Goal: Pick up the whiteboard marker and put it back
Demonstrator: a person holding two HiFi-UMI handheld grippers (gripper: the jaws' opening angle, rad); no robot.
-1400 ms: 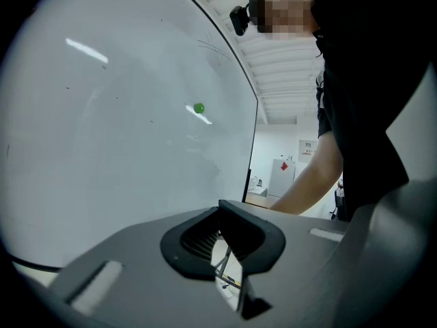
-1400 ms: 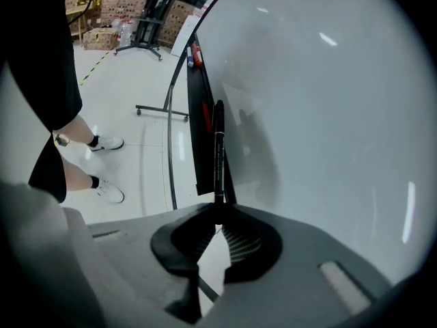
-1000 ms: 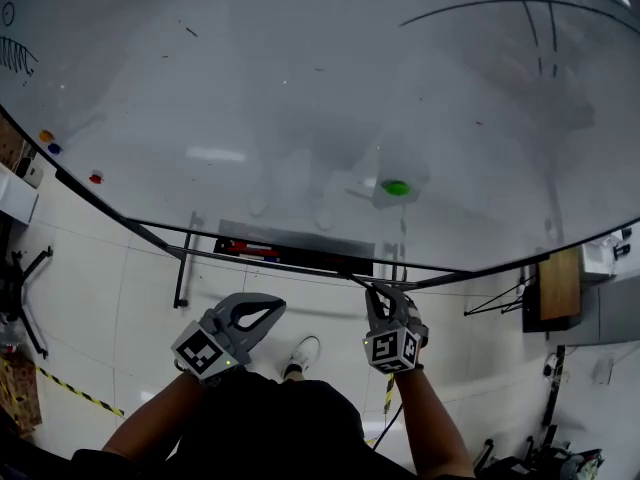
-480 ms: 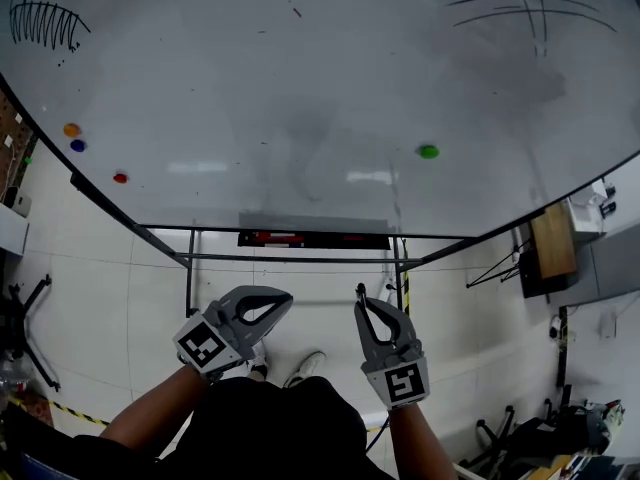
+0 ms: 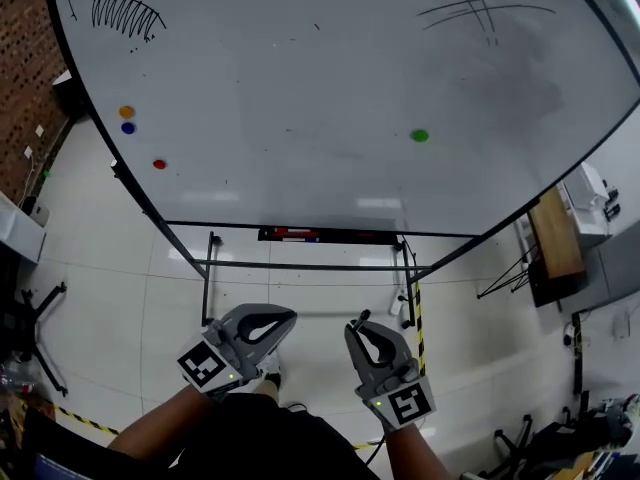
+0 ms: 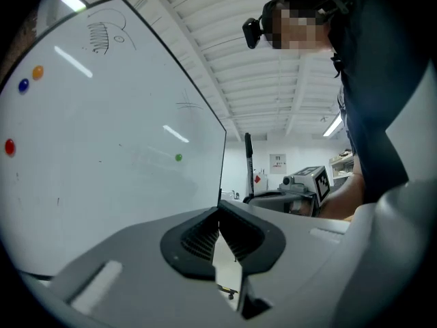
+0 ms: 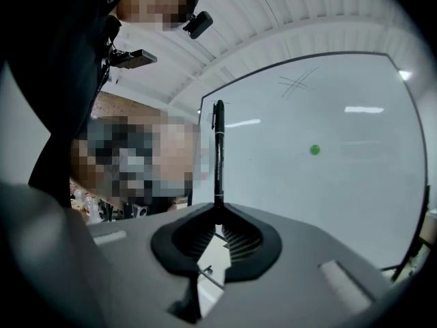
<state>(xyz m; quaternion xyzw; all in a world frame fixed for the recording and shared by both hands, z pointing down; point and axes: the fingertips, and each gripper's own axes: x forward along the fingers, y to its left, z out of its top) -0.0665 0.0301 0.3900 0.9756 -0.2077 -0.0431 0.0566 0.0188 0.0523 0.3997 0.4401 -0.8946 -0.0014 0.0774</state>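
A thin black whiteboard marker (image 7: 218, 152) stands upright out of the tips of my right gripper (image 7: 218, 210), which is shut on its lower end. The left gripper view shows the same marker (image 6: 248, 157) as a dark stick rising beside the board's edge. In the head view my right gripper (image 5: 357, 321) is low at centre right, and the marker is too small to make out there. My left gripper (image 5: 289, 316) is beside it, shut with nothing between its jaws (image 6: 219, 209). Both are held well back from the whiteboard (image 5: 330, 88) and its tray (image 5: 330, 235).
The board carries a green magnet (image 5: 420, 135), orange (image 5: 127, 112), blue (image 5: 128, 127) and red (image 5: 160, 164) magnets, and black scribbles (image 5: 125, 13). A red item (image 5: 297, 234) lies in the tray. A wooden desk (image 5: 557, 243) is at the right, a brick wall (image 5: 25, 58) at the left.
Both grippers have drawn back from the board's tray and now sit lower in the head view. The right gripper has rolled, with the marker still in it. The board looks farther away.
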